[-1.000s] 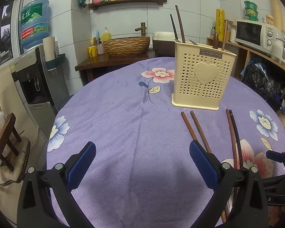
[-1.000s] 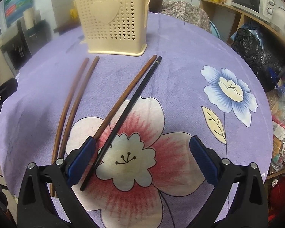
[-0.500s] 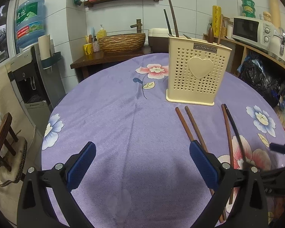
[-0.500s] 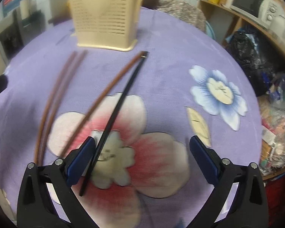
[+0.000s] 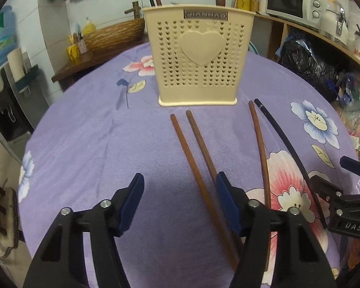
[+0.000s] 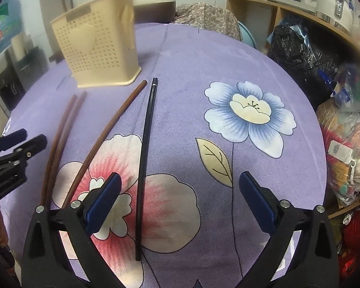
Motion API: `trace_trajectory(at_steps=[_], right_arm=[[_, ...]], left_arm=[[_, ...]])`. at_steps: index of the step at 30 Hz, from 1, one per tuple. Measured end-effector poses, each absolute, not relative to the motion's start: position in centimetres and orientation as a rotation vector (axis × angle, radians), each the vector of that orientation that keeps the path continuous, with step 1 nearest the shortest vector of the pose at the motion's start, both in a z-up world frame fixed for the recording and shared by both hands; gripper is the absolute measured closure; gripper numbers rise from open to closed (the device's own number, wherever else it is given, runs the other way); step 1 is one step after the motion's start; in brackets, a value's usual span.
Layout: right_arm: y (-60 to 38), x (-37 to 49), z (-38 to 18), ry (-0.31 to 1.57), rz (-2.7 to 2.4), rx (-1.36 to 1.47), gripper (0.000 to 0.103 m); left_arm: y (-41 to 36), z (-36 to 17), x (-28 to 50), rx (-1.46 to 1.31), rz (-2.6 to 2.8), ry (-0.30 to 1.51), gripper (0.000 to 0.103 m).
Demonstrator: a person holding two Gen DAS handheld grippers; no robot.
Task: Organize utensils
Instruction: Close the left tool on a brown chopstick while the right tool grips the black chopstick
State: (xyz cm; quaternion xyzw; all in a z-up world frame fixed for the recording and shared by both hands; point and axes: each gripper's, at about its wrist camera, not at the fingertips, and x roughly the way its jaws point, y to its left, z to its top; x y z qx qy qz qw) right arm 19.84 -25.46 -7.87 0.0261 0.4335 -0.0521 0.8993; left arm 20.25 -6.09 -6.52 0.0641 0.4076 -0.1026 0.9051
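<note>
Since a second ago the left gripper (image 5: pixel 177 204) has moved toward the cream holder (image 5: pixel 197 55), its jaws just closing partway yet released. Four chopsticks, three brown (image 5: pixel 199 172), one black (image 6: pixel 145 148), lie near it. Right gripper (image 6: pixel 180 201) gapes over the black one.

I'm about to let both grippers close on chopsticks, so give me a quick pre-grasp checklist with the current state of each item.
1. Left gripper empty; jaws just narrowing: ok.
2. Brown chopstick pair centred between left jaws: not ok, pair lies by the right finger.
3. Right gripper open: ok.
4. Black chopstick between right jaws: ok.
5. Beige utensil holder upright: ok.
6. Pads touching the tablecloth: cannot tell.
</note>
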Motion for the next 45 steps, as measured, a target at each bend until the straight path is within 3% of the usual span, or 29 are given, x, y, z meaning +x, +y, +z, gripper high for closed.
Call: trace_trajectory(at_steps=[5,21,24,26,29,36,45], right_arm=[[-25.5,19.7,-8.0,0.899,-0.099,0.062,0.006],[-26.2,20.6,-7.6,0.902,-0.052,0.054,0.006],[-25.6,22.0,-7.0,0.900,0.004,0.046,0.006],[-25.1,23.4,-6.7,0.895,0.030,0.022,0.006],[-24.5,25.4,-6.7,0.900,0.034,-0.005,0.016],[-24.4,28.3,-7.7,0.908,0.038,0.017,0.045],[-24.1,30.3,-8.4,0.915,0.008,-0.001,0.055]], left_arm=[[-6.1,-7.8,20.6,0.105,-0.198,0.893,0.052],[-2.1,-7.9,22.3,0.086,-0.146,0.921,0.054],[-1.8,-7.5,23.2,0.048,-0.163,0.922,0.049],[-1.8,-7.1,24.0,0.039,-0.160,0.916,0.039],[-2.0,-6.8,25.4,0.046,-0.144,0.922,0.036],[-2.2,-7.6,26.2,0.033,-0.123,0.929,0.039],[-2.8,-8.0,27.1,0.070,-0.095,0.930,0.045]])
